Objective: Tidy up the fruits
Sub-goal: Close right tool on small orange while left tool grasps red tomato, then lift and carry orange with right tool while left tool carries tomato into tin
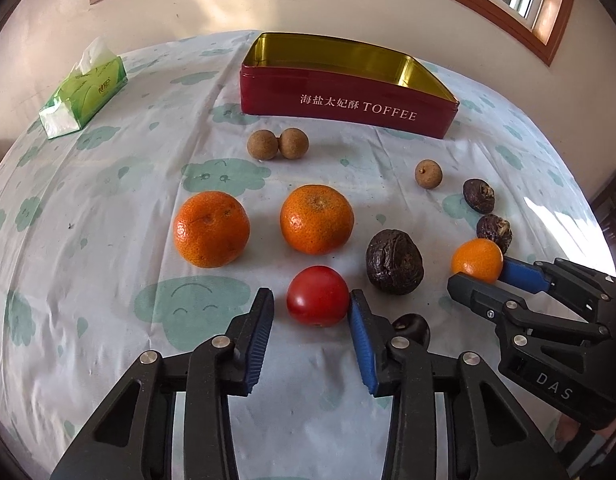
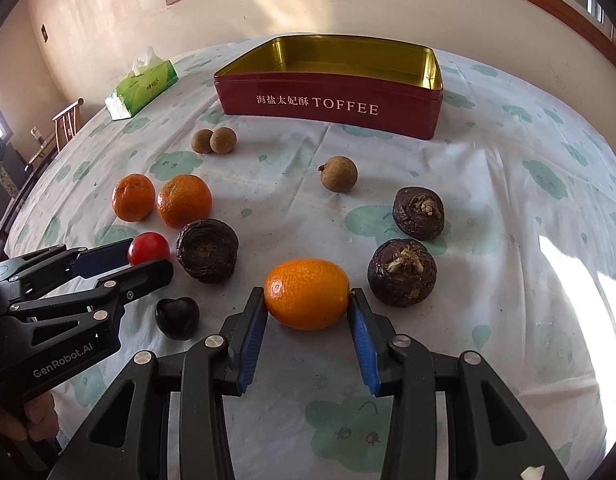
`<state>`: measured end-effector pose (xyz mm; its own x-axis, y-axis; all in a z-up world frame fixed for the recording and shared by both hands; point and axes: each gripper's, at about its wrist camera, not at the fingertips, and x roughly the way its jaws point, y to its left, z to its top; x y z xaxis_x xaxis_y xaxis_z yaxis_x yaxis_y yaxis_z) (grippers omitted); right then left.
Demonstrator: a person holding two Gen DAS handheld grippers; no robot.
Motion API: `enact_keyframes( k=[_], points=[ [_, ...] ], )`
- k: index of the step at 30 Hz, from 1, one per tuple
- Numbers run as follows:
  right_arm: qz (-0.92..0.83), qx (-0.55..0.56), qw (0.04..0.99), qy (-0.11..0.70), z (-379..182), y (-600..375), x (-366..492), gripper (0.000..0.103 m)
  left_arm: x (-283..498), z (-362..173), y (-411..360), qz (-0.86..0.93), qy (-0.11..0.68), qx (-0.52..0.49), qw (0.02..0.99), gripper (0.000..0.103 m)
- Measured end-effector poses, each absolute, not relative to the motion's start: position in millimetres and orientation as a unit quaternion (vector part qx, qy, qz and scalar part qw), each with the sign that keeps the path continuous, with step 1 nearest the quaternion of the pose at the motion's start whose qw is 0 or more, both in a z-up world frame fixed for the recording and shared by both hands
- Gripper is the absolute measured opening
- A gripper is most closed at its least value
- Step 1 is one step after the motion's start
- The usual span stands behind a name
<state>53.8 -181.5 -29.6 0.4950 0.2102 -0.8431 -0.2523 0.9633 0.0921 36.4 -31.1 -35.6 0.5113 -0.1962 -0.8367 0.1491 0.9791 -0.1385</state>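
Observation:
A small red tomato (image 1: 318, 296) lies on the cloth between the fingers of my left gripper (image 1: 310, 300). The right pad touches it, and a thin gap shows at the left pad. My right gripper (image 2: 308, 298) is shut on a small oval orange (image 2: 307, 294) that rests on the cloth, with both blue pads against its sides. The open red toffee tin (image 1: 348, 100) stands empty at the back. Two mandarins (image 1: 211, 230) lie beyond the tomato, and three brown longans (image 1: 293, 143) lie nearer the tin.
Three dark wrinkled water chestnuts (image 2: 207, 250) lie around the right gripper, and a dark cherry (image 2: 177, 317) sits between the two grippers. A green tissue pack (image 1: 84, 90) lies at the back left. A wooden chair (image 2: 66, 120) stands past the table's left edge.

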Motion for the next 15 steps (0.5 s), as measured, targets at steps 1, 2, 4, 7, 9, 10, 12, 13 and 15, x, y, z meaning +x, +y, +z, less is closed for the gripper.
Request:
enact_keyframes(
  k=[1, 2, 4, 7, 9, 10, 12, 13, 15],
  points=[
    [0.134, -0.022, 0.864, 0.484, -29.6, -181.4, 53.8, 0.039, 36.7, -35.3, -32.6, -0.102, 0.485, -0.023, 0.868, 0.033],
    [0.134, -0.022, 0.864, 0.484, -29.6, -181.6, 53.9, 0.039, 36.7, -35.0, -34.2, -0.104, 0.485, -0.022, 0.868, 0.031],
    [0.134, -0.021, 0.864, 0.485, -29.6, -181.7, 53.8, 0.039, 36.3, -34.9, -35.6, -0.101, 0.485, -0.018, 0.869, 0.031],
    [0.135, -0.023, 0.864, 0.485, -29.6, -181.0, 53.8, 0.039, 36.0, -34.7, -36.1, -0.101, 0.485, -0.016, 0.869, 0.031],
    [0.134, -0.022, 0.863, 0.486, -29.6, -180.8, 53.7, 0.039, 36.1, -34.8, -36.2, -0.100, 0.486, -0.016, 0.868, 0.031],
    [0.135, -0.023, 0.864, 0.485, -29.7, -180.7, 53.8, 0.039, 36.1, -34.7, -36.3, -0.100, 0.486, -0.015, 0.868, 0.031],
    [0.135, -0.022, 0.864, 0.485, -29.5, -180.9, 53.7, 0.039, 36.2, -34.3, -36.3, -0.096, 0.487, -0.012, 0.868, 0.031],
    [0.134, -0.023, 0.864, 0.485, -29.5, -180.7, 53.6, 0.039, 36.6, -34.4, -36.2, -0.093, 0.487, -0.010, 0.868, 0.031],
    [0.132, -0.025, 0.864, 0.486, -28.9, -180.3, 53.7, 0.039, 36.9, -33.7, -35.6, -0.090, 0.488, -0.009, 0.868, 0.031]
  ],
)
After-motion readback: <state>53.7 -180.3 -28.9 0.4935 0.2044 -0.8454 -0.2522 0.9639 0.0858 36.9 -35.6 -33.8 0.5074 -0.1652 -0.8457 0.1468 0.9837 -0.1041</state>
